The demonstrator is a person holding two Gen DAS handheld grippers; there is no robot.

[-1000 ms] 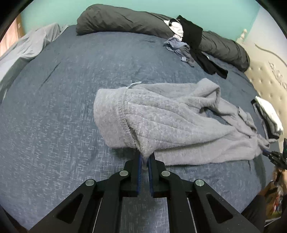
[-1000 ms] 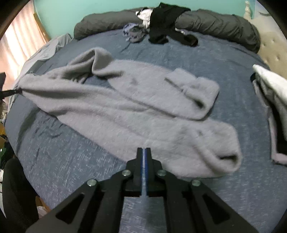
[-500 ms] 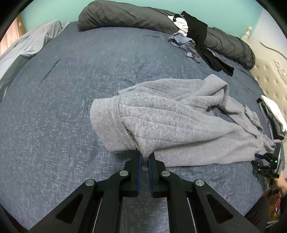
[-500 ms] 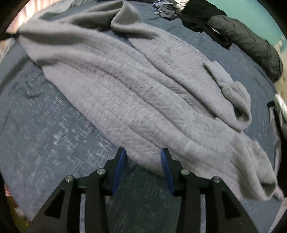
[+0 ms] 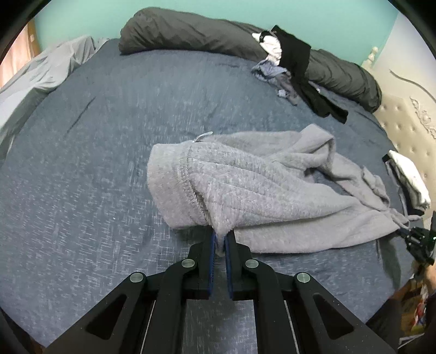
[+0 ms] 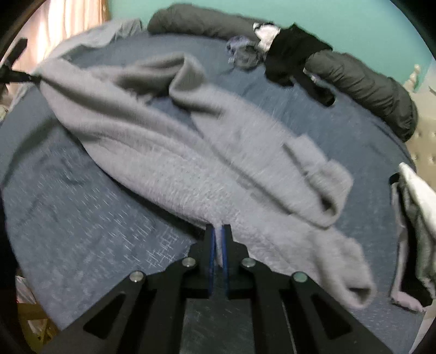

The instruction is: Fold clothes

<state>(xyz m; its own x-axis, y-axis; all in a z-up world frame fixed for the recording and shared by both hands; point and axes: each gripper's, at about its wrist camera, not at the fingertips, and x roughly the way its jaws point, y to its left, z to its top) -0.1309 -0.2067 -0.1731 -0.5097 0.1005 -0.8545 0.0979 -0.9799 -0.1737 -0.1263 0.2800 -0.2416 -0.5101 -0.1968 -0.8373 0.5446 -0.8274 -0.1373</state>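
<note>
Left wrist view, left to right. Far left edge: a pale grey sheet (image 5: pixel 35 79) bunched at the side of the bed. The blue-grey bedspread (image 5: pixel 90 174) is bare across the left half. Centre: the left gripper (image 5: pixel 220 239) is clamped on a bunched edge of the grey fleece garment (image 5: pixel 259 190), fabric pinched between the blue pads. The garment lies across the middle of the bed and stretches rightward. Behind it, along the far edge, a long dark grey duvet roll (image 5: pixel 196 35); on it, to the right, a small heap of loose clothes (image 5: pixel 283 68), black, white and bluish pieces. Far right: a folded stack (image 5: pixel 408 177) near the cream tufted headboard (image 5: pixel 408 128). The right gripper (image 5: pixel 417 239) shows at the garment's far end.

Right wrist view, left to right. Upper left: the other gripper's tip meets the garment's corner; pink curtain (image 6: pixel 54 24) behind. The garment (image 6: pixel 177 152) runs diagonally, a sleeve folded over at right. The right gripper (image 6: pixel 218 239) is closed on the garment's near edge, cloth between the pads. Frame is motion-blurred. Folded stack (image 6: pixel 417 207) at right, close to the sleeve end but apart from it.
</note>
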